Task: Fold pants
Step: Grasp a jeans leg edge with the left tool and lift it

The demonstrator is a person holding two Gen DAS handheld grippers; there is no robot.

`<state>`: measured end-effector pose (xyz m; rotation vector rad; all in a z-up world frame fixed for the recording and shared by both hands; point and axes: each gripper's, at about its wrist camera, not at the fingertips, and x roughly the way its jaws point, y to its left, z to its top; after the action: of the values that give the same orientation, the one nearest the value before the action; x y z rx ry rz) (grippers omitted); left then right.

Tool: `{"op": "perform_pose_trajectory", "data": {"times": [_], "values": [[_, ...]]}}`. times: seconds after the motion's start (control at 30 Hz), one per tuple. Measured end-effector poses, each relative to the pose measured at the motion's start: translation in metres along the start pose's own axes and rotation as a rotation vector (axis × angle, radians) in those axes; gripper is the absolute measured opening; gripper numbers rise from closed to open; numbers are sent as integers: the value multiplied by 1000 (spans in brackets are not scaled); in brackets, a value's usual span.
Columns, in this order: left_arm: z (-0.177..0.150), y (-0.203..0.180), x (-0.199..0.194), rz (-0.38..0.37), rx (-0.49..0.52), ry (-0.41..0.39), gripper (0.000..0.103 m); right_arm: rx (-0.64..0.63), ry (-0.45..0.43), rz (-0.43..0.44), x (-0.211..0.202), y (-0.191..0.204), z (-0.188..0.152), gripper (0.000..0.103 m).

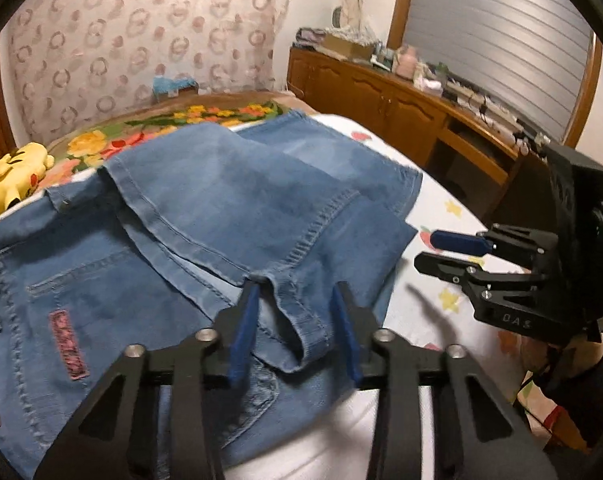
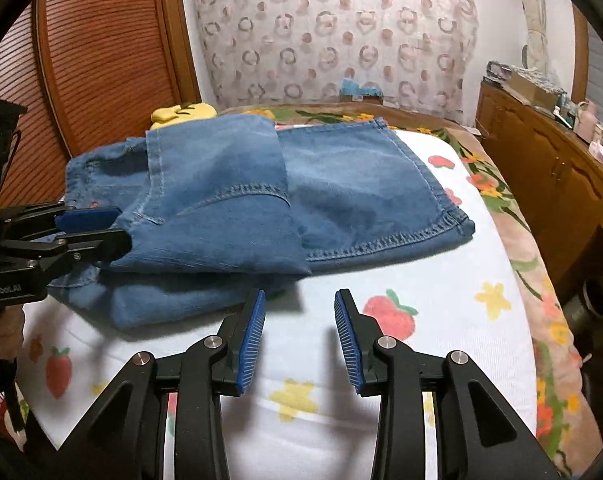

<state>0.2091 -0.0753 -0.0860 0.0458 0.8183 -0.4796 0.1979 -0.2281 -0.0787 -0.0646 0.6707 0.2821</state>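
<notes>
Left gripper (image 1: 297,300) sits nearest, angled down over the pants (image 1: 205,216), its blue pads (image 1: 243,332) standing either side of a raised denim ridge at the near edge — fabric lies between the jaws, but the pads show gaps to the cloth, so not pinching. From the right wrist view the same gripper (image 2: 117,228) comes in from the left with its tips at the fold's edge. Right gripper (image 2: 299,300) tilts down over bare sheet (image 2: 441,280), jaws spread with nothing between them, just beside the pants' near edge and not touching.

Pants — blue jeans, folded, lying across the bed; one layer doubled over another, hem stitching showing along the right edge, a pink patch (image 1: 67,344) on the left part. Yellow plush (image 1: 17,176) sits beyond them.
</notes>
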Motion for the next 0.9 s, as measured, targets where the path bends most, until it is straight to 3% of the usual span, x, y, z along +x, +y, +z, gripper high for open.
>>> {"op": "perform_pose_trajectory", "data": {"times": [0.1, 0.17, 0.37, 0.67, 0.9], "values": [[-2, -1, -2, 3, 3, 8, 7, 24, 8, 5, 2, -1, -1, 37], [-1, -1, -13, -1, 13, -11, 4, 43, -2, 16, -3, -2, 0, 37], [1, 13, -67, 42, 17, -98, 2, 65, -15, 22, -9, -6, -4, 37], [-10, 66, -137, 147, -44, -181, 2, 39, -23, 20, -14, -3, -10, 37], [-28, 82, -142, 170, -69, -156, 2, 3, -64, 70, -23, 12, 6, 37]]}}
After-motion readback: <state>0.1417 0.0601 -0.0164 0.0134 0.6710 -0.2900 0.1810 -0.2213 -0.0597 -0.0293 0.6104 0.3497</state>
